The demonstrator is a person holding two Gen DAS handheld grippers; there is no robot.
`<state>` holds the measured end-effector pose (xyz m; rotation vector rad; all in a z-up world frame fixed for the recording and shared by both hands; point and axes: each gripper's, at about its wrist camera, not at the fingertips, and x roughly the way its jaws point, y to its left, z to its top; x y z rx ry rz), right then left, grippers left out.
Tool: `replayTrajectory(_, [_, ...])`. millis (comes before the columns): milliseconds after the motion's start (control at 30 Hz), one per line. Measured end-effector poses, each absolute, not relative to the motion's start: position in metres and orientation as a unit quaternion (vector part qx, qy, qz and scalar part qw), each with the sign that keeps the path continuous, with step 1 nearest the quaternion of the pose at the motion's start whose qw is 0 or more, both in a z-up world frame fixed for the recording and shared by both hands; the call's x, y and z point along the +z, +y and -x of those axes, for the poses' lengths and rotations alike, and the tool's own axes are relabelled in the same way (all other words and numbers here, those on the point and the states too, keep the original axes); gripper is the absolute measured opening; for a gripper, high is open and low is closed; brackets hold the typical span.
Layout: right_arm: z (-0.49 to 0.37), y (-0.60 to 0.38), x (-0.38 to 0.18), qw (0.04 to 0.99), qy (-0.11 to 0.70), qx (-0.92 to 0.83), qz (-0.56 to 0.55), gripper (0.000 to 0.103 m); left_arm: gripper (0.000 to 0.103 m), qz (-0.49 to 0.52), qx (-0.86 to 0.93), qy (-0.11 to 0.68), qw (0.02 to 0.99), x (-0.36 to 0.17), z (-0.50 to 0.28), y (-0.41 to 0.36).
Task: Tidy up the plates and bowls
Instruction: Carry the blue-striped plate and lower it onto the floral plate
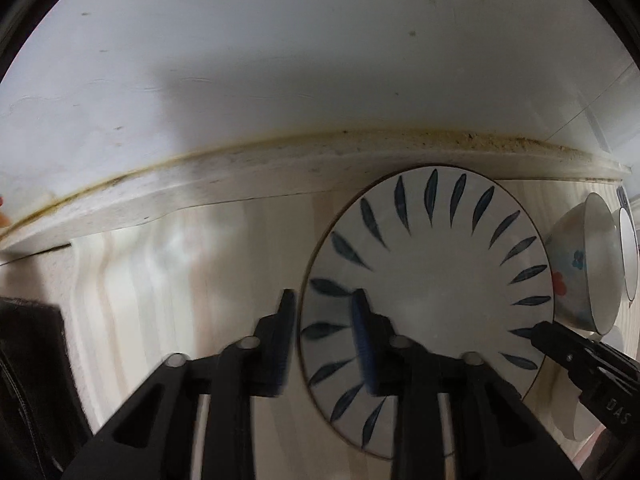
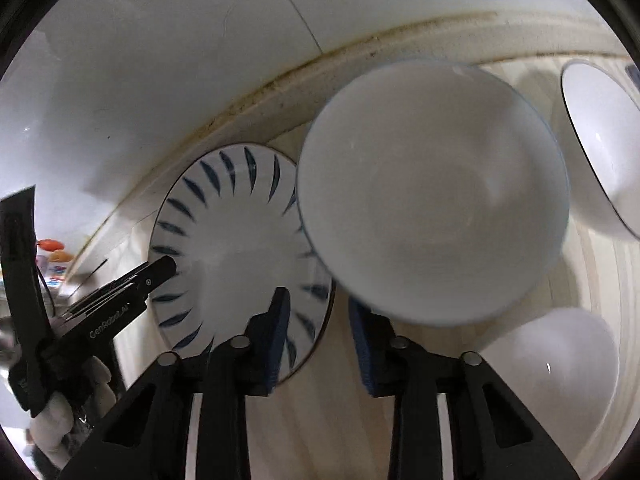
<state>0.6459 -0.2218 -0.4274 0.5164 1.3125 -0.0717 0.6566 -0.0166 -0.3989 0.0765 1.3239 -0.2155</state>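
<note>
Here, lying flat on the counter (image 1: 160,280) by the back ledge: plate (image 1: 432,280), left rim set between the spread fingers of the left gripper (image 1: 324,296), one finger outside the rim, the other over the face. Not yet clenched. Probably next: closing across that rim, left being the better placed. Right gripper (image 2: 319,300) likewise spread, gripping nothing; bowl (image 2: 432,200) tilted, mouth toward it, just ahead of its right-hand finger, beside the plate's opposite edge; contact unclear.

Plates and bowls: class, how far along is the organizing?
Nothing looks stacked yet. In hand: left gripper open astride the rim of the plate; right gripper open beside a blurred, tilted bowl. Left: a dark-rimmed bowl and a white bowl sit apart.
</note>
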Motion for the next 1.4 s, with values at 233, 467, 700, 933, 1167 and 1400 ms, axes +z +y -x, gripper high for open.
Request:
replayTrajectory(233, [-0.641, -0.205, -0.432, 0.78, 0.593, -0.037, -0.198, 0.014, 0.019, -0.032, -0.096, 0.601, 0.793, -0.391, -0.644, -0.008])
replayTrajectory(467, [-0.623, -0.191, -0.414, 0.788, 0.586, -0.016, -0.186, 0.014, 0.019, -0.025, -0.084, 0.58, 0.81, -0.349, -0.59, -0.002])
replayTrajectory(700, [-0.576, -0.188, -0.366, 0.802, 0.57, 0.029, -0.176, 0.014, 0.019, 0.03, -0.078, 0.57, 0.818, -0.296, -0.517, 0.009])
replayTrajectory(933, [-0.498, -0.209, -0.312, 0.814, 0.557, 0.084, -0.144, 0.014, 0.019, 0.069, -0.069, 0.558, 0.824, -0.254, -0.448, -0.006])
replayTrajectory(1167, [-0.441, -0.226, -0.303, 0.806, 0.561, 0.133, -0.132, 0.014, 0.019, 0.074, -0.045, 0.556, 0.826, -0.254, -0.386, -0.021])
replayTrajectory(1400, [-0.405, -0.237, -0.333, 0.787, 0.58, 0.17, -0.121, 0.014, 0.019, 0.081, -0.007, 0.592, 0.802, -0.295, -0.342, -0.019])
